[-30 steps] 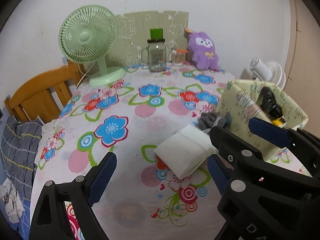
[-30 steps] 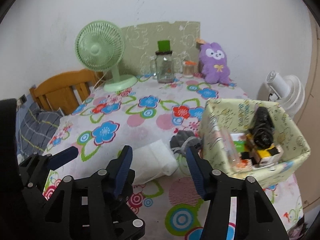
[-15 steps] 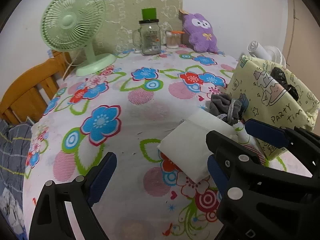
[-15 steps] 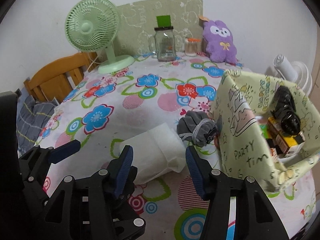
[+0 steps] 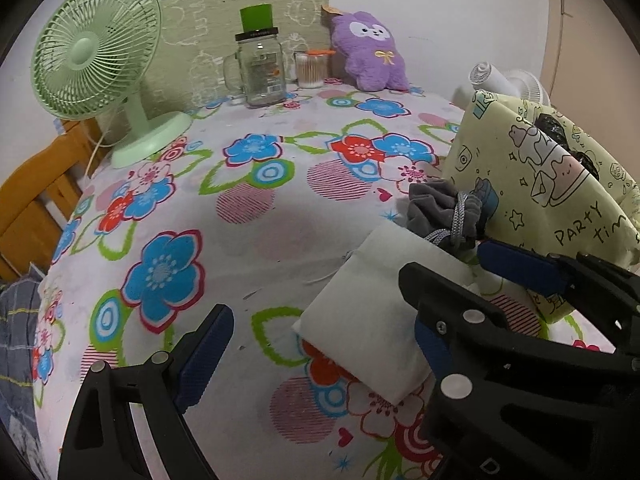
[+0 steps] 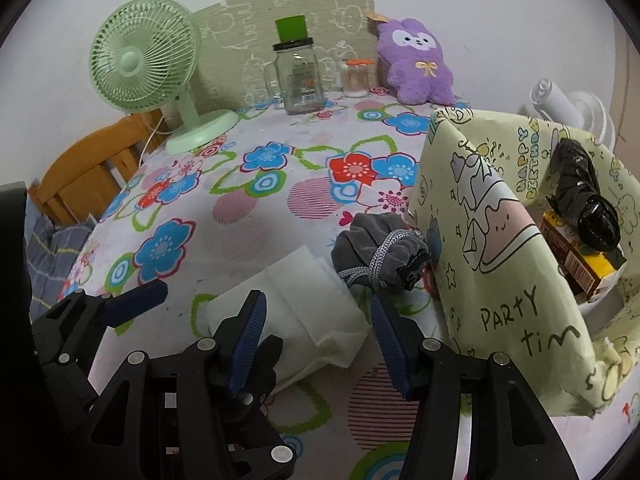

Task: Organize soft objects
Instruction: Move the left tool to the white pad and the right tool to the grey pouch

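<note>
Both grippers hang over the near edge of the desk (image 5: 256, 240), pointing down at the white pouch (image 6: 304, 300), which lies flat on the floral cloth with its long axis slanting from near-left up toward the grey pouch (image 6: 380, 256). The right gripper (image 6: 316, 344) is the nearer one: the white pouch sits straight ahead, just under its half-open, empty jaws. The left gripper (image 5: 320, 344) stands wide and empty, the pouch toward its right finger. The grey pouch rests against the yellow box (image 6: 500, 280), just beyond. I'd guess the right goes first.
</note>
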`<state>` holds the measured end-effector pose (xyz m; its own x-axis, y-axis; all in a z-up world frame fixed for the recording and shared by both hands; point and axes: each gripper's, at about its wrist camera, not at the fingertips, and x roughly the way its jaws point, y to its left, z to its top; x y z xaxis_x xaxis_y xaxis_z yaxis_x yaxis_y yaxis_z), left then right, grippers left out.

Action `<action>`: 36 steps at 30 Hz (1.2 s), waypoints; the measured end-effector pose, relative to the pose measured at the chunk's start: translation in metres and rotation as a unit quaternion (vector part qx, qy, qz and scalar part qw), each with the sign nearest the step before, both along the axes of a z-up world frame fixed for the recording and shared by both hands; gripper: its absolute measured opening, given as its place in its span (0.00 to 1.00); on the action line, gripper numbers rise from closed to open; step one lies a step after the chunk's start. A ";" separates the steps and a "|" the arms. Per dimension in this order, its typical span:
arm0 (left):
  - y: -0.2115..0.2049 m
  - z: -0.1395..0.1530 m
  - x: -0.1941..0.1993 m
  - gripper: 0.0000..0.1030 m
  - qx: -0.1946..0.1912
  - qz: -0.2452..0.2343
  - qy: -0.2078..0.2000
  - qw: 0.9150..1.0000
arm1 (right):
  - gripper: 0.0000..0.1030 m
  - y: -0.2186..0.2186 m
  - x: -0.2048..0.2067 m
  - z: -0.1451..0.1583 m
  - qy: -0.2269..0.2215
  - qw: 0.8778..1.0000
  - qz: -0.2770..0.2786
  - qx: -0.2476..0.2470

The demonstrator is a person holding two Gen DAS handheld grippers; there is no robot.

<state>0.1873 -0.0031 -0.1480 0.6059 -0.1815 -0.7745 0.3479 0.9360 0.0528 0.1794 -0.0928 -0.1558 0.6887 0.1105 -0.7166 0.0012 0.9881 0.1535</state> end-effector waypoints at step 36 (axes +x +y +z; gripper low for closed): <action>0.029 0.004 -0.003 0.25 -0.014 0.081 -0.016 0.996 | 0.57 0.009 0.012 -0.001 0.009 0.999 -0.013 -0.043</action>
